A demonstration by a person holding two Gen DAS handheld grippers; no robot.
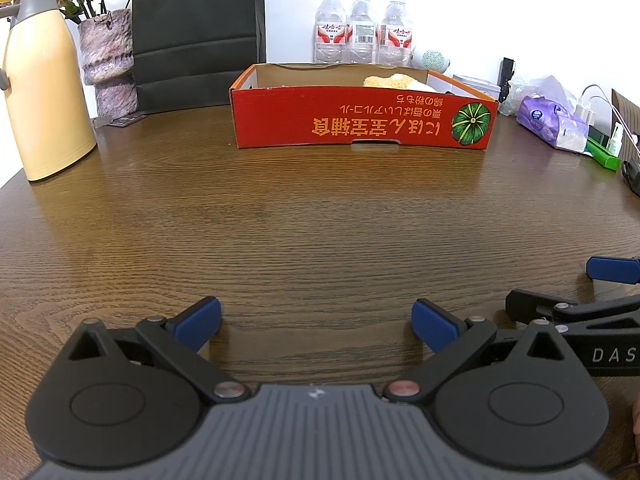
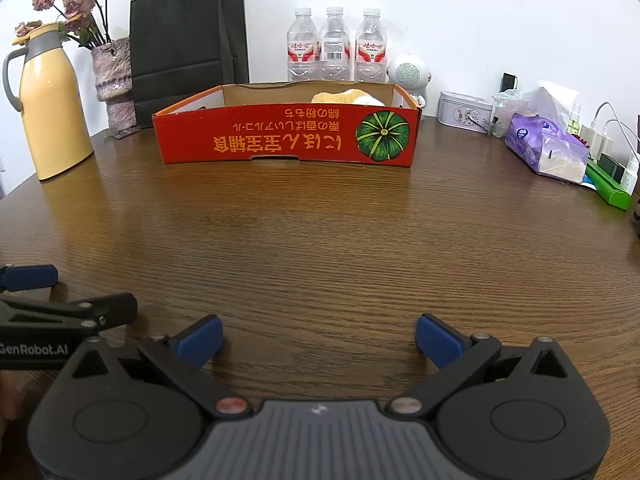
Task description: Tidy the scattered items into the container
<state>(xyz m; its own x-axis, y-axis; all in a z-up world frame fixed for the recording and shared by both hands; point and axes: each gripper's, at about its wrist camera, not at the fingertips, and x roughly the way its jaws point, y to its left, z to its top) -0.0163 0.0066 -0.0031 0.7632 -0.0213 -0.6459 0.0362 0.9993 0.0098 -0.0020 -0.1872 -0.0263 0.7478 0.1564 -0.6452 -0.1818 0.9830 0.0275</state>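
Far left on the surface (image 1: pixel 320 220): a yellow jug (image 1: pixel 44 92), then a vase (image 1: pixel 108 62) of dried flowers and a black paper bag (image 1: pixel 198 32) against the wall. None of these look like your stray items.

Your left claw (image 1: pixel 316 322) sits low over bare wood, fingers spread wide, nothing between them. Your right claw (image 2: pixel 319 338) is just beside it, likewise released and empty. Each shows at the edge of the other's view.

Centre, well apart from both claws: the red box (image 1: pixel 360 120), open-topped, standing on the surface in front of three water bottles (image 1: pixel 362 30). Something pale and fuzzy (image 2: pixel 346 97) already lies inside toward its right end; you cannot tell what it is, nor what else the near wall hides.

Right edge: a white speaker (image 2: pixel 408 72), a tin (image 2: pixel 464 111), a purple tissue pack (image 2: pixel 540 146), a green case (image 2: pixel 608 188), chargers and cables.

Judgement: the open stretch in front of you is bare, so the job looks done or nearly so. If anything is left, it would be among the right-hand clutter, and that may simply belong there.
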